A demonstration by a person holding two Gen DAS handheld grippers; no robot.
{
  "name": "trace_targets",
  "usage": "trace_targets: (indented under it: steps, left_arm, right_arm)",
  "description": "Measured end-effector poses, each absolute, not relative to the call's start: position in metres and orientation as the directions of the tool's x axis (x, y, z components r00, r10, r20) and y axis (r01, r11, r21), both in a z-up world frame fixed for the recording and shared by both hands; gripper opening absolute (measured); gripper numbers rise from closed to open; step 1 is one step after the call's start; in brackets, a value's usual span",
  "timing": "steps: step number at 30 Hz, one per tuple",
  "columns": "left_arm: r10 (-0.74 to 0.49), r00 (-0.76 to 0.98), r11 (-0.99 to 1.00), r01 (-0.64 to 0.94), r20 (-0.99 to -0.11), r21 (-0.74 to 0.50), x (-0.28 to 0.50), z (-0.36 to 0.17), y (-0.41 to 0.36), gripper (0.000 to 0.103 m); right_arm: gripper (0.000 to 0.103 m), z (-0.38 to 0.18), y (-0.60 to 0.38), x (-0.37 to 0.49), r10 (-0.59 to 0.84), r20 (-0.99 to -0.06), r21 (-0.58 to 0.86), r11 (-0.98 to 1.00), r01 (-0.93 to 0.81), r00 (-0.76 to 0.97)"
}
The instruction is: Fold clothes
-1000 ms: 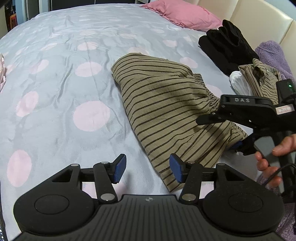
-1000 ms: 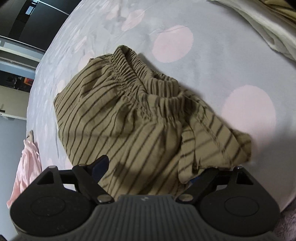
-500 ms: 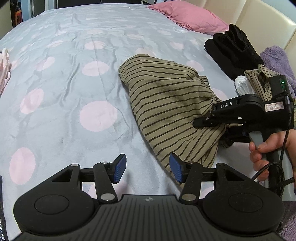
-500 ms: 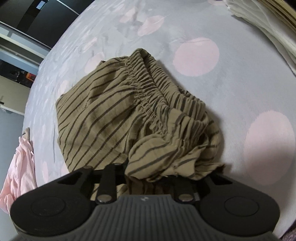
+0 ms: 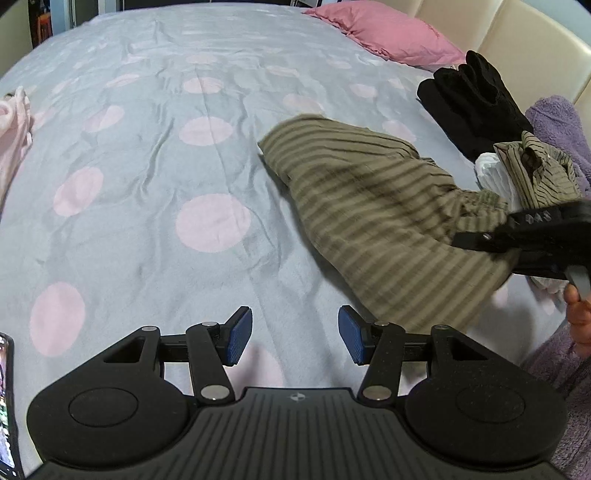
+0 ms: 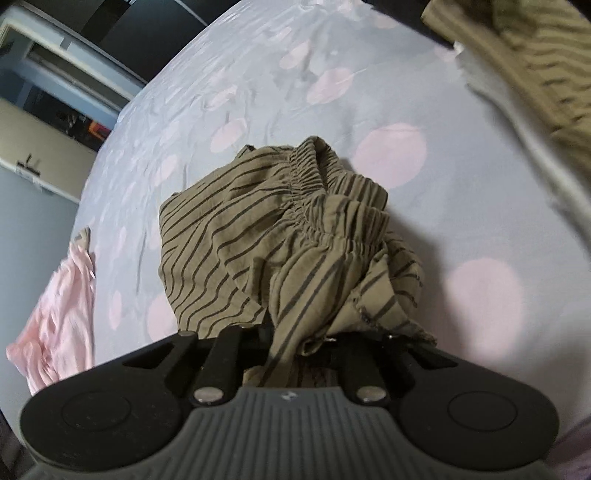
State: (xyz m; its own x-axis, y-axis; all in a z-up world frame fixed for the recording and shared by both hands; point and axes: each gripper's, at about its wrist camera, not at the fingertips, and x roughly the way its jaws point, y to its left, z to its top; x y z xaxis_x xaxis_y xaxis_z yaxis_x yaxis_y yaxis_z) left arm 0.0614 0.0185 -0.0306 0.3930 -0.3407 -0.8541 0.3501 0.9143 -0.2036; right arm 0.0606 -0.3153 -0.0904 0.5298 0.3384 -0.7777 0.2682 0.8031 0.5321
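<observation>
An olive shorts-like garment (image 5: pixel 369 206) with dark stripes and an elastic waistband lies on the grey bedspread (image 5: pixel 147 184) with pink dots. My right gripper (image 6: pixel 291 339) has a bunched edge of the striped garment (image 6: pixel 280 229) between its jaws, which are closing on it, and that edge is raised off the bed. In the left wrist view the right gripper (image 5: pixel 476 243) shows at the right, held by a person's hand (image 5: pixel 578 314). My left gripper (image 5: pixel 295 334) hovers open over bare bedspread, just left of the garment's near corner, with nothing between its blue pads.
A pink pillow (image 5: pixel 388 33) and cream headboard (image 5: pixel 517 37) are at the far right. A black garment (image 5: pixel 472 103), a purple fleece (image 5: pixel 554 118) and a pile of white and striped clothes (image 5: pixel 532 173) line the right edge. A pink garment (image 6: pixel 59 306) lies at the left.
The right gripper's wide jaws have come together on the striped garment's near edge and risen, bunching the cloth and pulling it up. The left gripper has stayed open and in place.
</observation>
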Motion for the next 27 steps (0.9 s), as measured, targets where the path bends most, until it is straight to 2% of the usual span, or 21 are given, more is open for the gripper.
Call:
trace_targets:
  steps: [16, 22, 27]
  left_arm:
    - [-0.284, 0.251, 0.817, 0.569, -0.925, -0.097, 0.1, -0.016, -0.04, 0.05]
    - [-0.301, 0.175, 0.713, 0.695, -0.937, -0.099, 0.131, -0.003, -0.08, 0.051]
    - [-0.273, 0.103, 0.622, 0.777, -0.957, -0.094, 0.156, -0.014, -0.124, 0.054]
  right_arm:
    - [0.015, -0.064, -0.376, 0.007, 0.225, -0.894, 0.313, 0.932, 0.181, 0.387]
    - [0.015, -0.083, -0.384, 0.003, 0.232, -0.905, 0.312, 0.932, 0.185, 0.357]
    - [0.015, -0.085, -0.386, 0.002, 0.255, -0.895, 0.331, 0.929, 0.163, 0.365]
